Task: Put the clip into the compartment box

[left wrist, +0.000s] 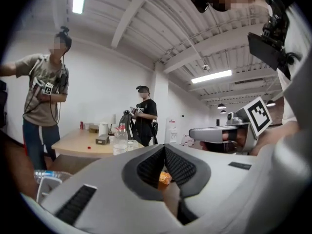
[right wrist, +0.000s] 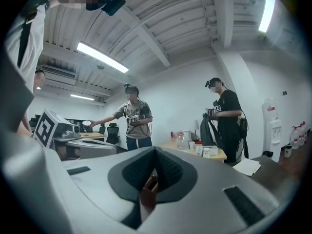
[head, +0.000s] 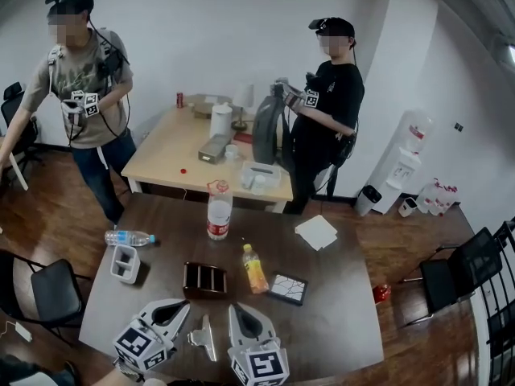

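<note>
A small silvery clip (head: 202,337) lies on the dark table (head: 338,320) near its front edge, between my two grippers and touching neither. The dark brown compartment box (head: 203,278) stands just beyond it, its slots facing up. My left gripper (head: 183,305) sits left of the clip, jaws together, nothing held. My right gripper (head: 234,309) sits right of the clip, also shut and empty. In the left gripper view the closed tips (left wrist: 164,147) frame a bit of the orange bottle (left wrist: 165,178). The right gripper view shows shut tips (right wrist: 155,149) with a sliver of the brown box (right wrist: 148,185) behind.
An orange drink bottle (head: 254,268) and a cracked-pattern tile (head: 287,288) stand right of the box. A white holder (head: 125,264), a lying water bottle (head: 129,237), an upright bottle (head: 219,209) and a paper (head: 316,232) sit farther back. Two people stand by a wooden table (head: 173,147).
</note>
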Available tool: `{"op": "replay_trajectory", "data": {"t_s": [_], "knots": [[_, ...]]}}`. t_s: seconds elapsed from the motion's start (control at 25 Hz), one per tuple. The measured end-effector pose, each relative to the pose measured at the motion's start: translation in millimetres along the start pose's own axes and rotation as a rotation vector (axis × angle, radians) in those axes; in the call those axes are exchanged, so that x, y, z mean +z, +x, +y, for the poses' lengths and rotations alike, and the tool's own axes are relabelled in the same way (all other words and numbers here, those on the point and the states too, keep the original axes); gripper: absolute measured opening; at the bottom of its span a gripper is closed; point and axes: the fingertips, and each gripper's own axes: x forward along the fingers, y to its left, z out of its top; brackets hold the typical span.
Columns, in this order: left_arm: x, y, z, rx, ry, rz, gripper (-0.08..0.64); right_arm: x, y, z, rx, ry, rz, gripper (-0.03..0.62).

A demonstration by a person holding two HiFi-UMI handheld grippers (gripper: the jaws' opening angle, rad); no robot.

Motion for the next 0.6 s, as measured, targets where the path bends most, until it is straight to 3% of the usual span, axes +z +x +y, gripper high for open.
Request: {"op": "replay_trajectory", "data": {"t_s": [0.24,0.6], "knots": [[-43.8,6.2,5.6,0.095,-0.063,0.168,0.027,-27.2,4.2,-3.4,0.027,0.047,0.059,-0.012],[-99.1,7.2,2.3,0.155,-0.126,0.286,0.043,-72.7,13.7,-11.6,0.062,0.046,0.118,-0.012]]}}
